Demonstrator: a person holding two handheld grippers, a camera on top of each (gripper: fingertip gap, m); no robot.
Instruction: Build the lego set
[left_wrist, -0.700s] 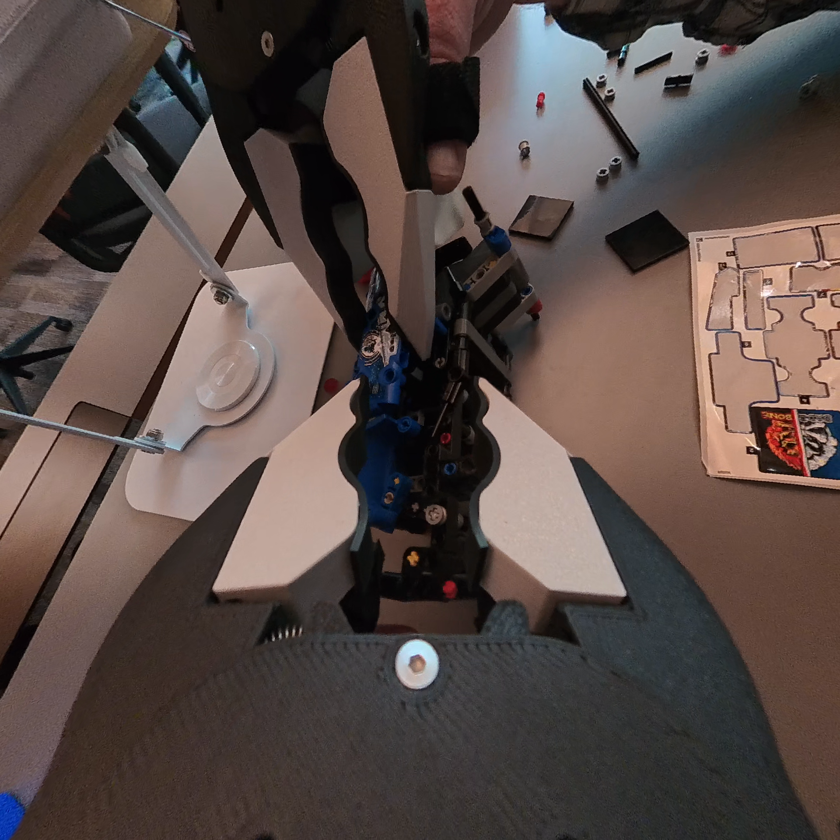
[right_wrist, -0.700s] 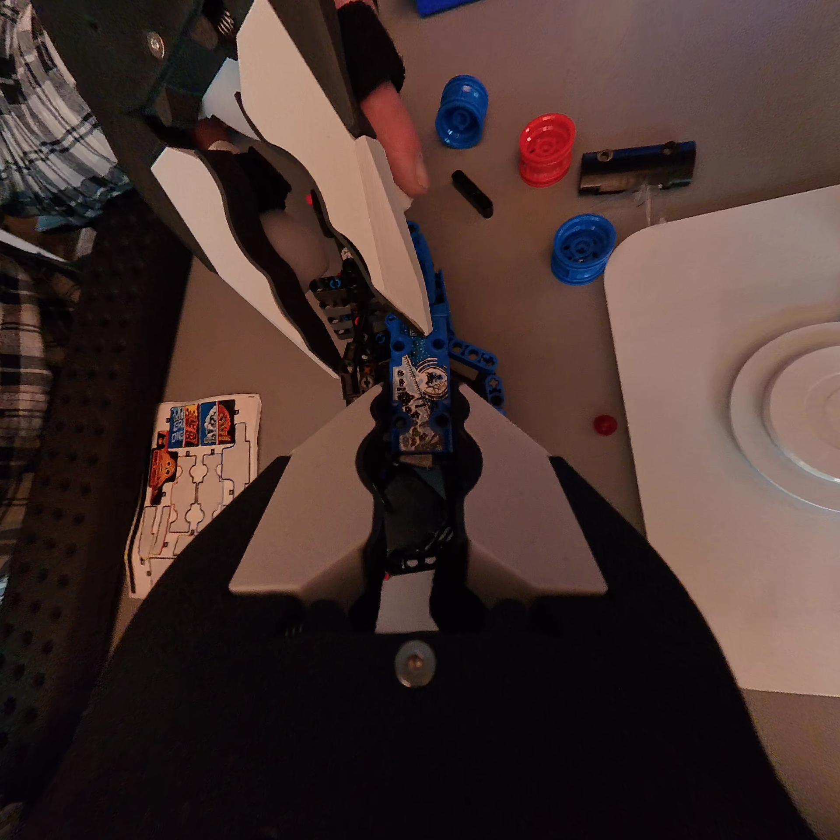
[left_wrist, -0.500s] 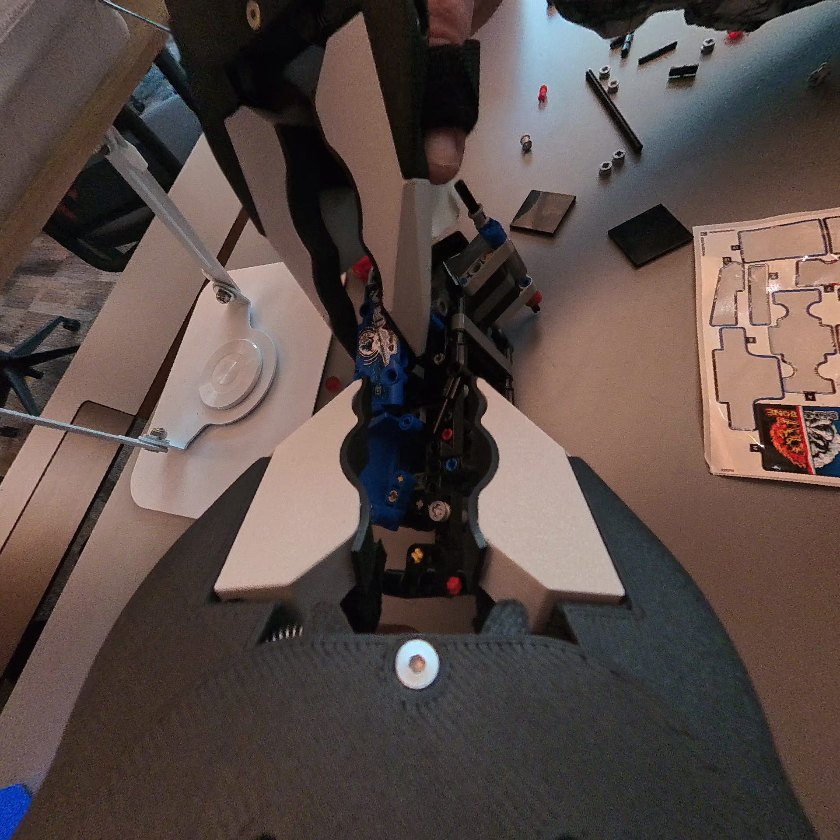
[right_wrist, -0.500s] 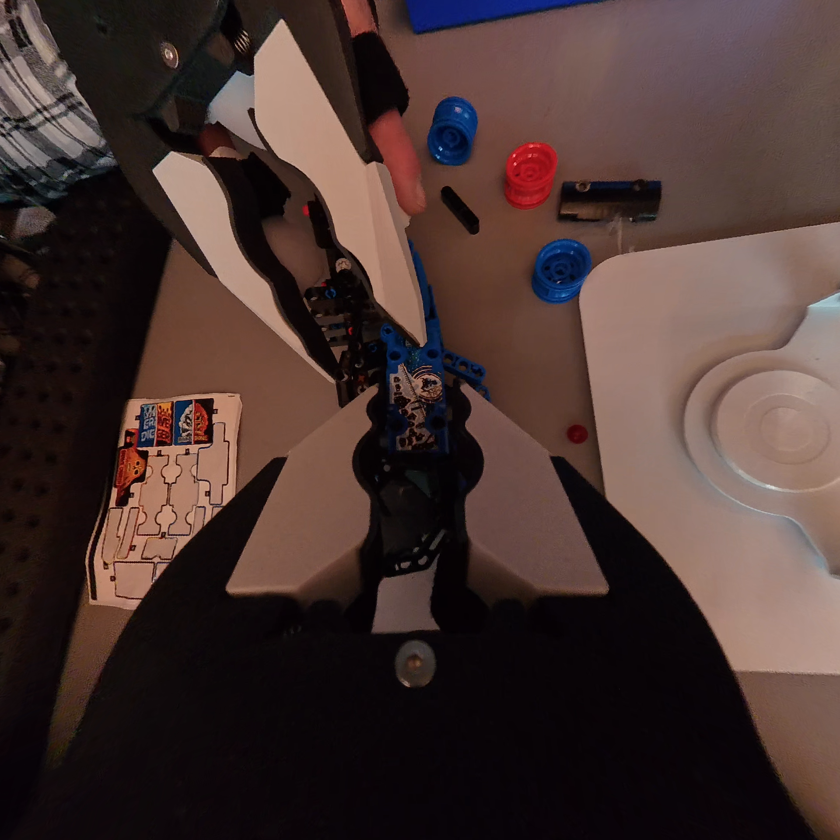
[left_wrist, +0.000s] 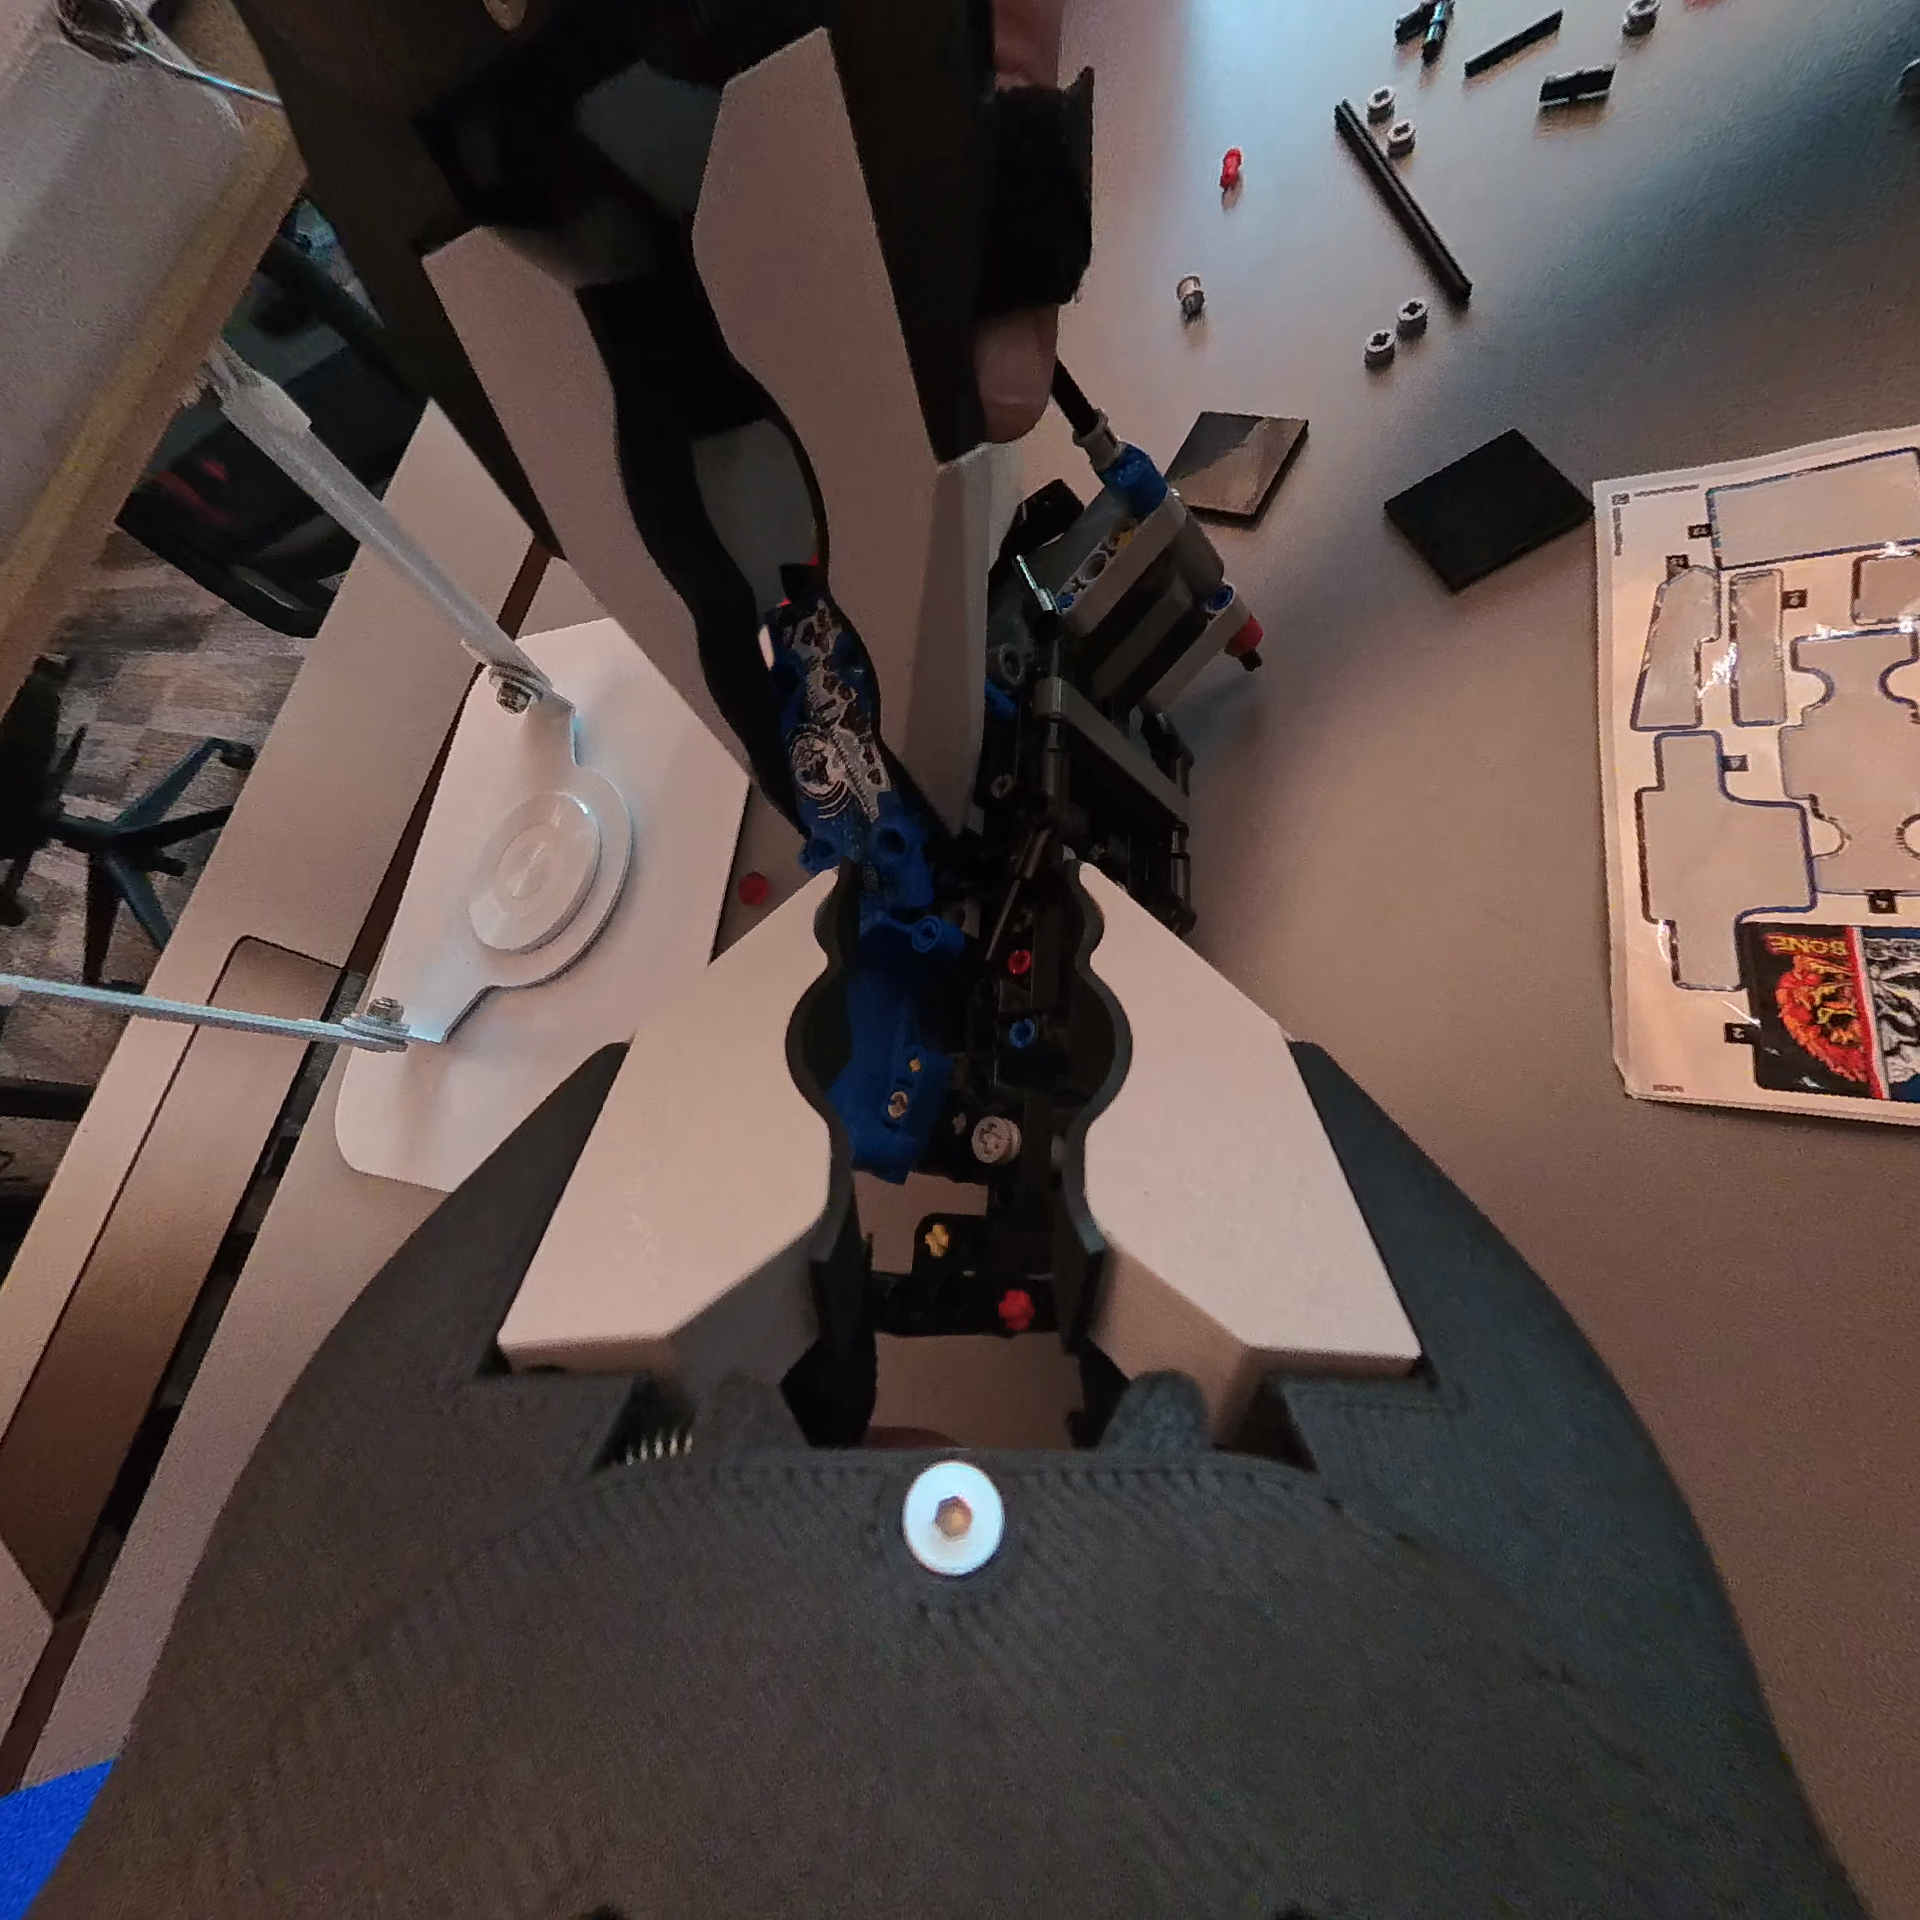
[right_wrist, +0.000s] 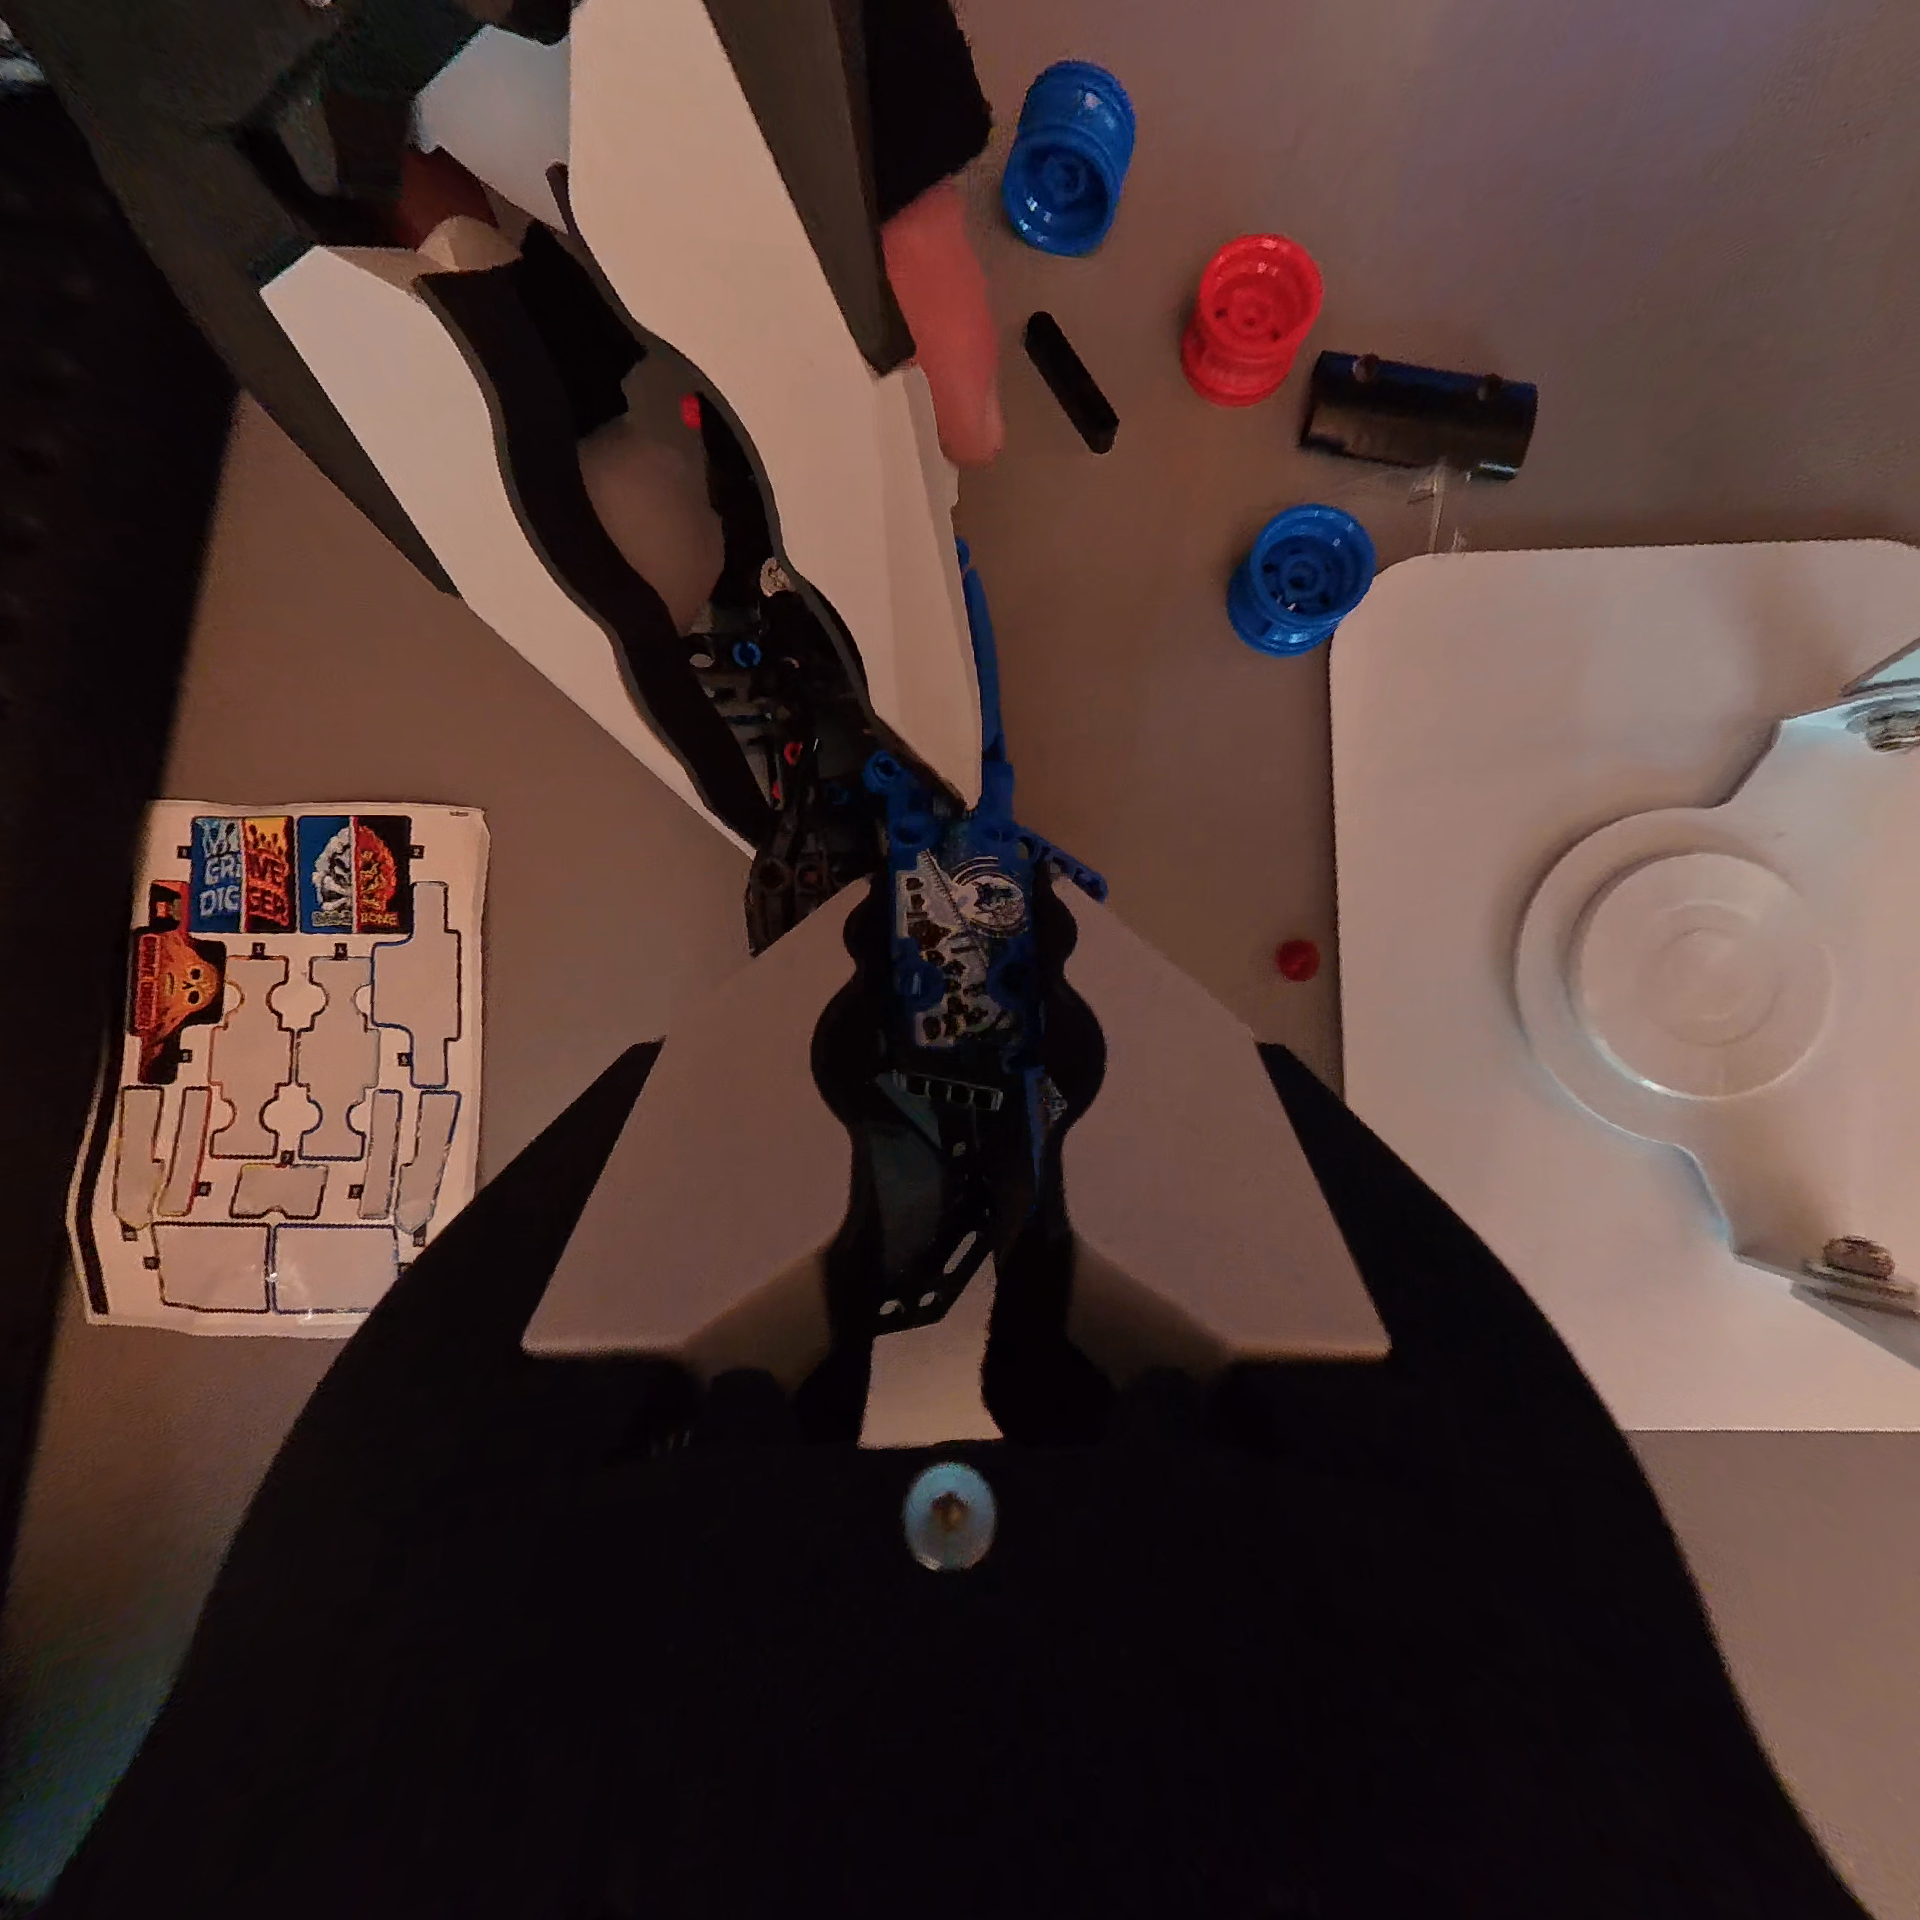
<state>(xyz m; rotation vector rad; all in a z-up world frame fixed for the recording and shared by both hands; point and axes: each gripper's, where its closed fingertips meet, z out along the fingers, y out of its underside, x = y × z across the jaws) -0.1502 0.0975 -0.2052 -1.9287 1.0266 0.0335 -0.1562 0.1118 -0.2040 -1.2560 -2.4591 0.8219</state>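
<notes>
The lego model (left_wrist: 1039, 987) is a black frame with blue parts and a grey block at its far end, held above the grey table. My left gripper (left_wrist: 961, 894) is shut on the model's black frame. My right gripper (right_wrist: 971, 894) is shut on the model's blue stickered panel (right_wrist: 961, 935). In the left wrist view the right gripper (left_wrist: 862, 769) comes down from the top onto that blue panel (left_wrist: 831, 727). In the right wrist view the left gripper (right_wrist: 857, 810) reaches in from the upper left, around the black frame (right_wrist: 758, 675). The fingers hide much of the model.
A sticker sheet (left_wrist: 1766, 790) lies on the table and also shows in the right wrist view (right_wrist: 281, 1060). Two blue wheels (right_wrist: 1070, 156) (right_wrist: 1299, 577), a red wheel (right_wrist: 1247, 312), a black cylinder (right_wrist: 1413, 416) and a small red pin (right_wrist: 1296, 958) lie near a white base plate (right_wrist: 1455, 935). Black tiles (left_wrist: 1486, 509) and an axle (left_wrist: 1403, 203) lie farther off. Less than 4 cm separates the two grippers' tips. About 9 cm separates my right fingertips from the small red pin (right_wrist: 1296, 958). The left camera catches it too, in the left wrist view (left_wrist: 754, 882).
Both grippers keep their hold on the model. The right gripper and blue panel have tilted a little to the left in the left wrist view, and the table has shifted in the right wrist view.
</notes>
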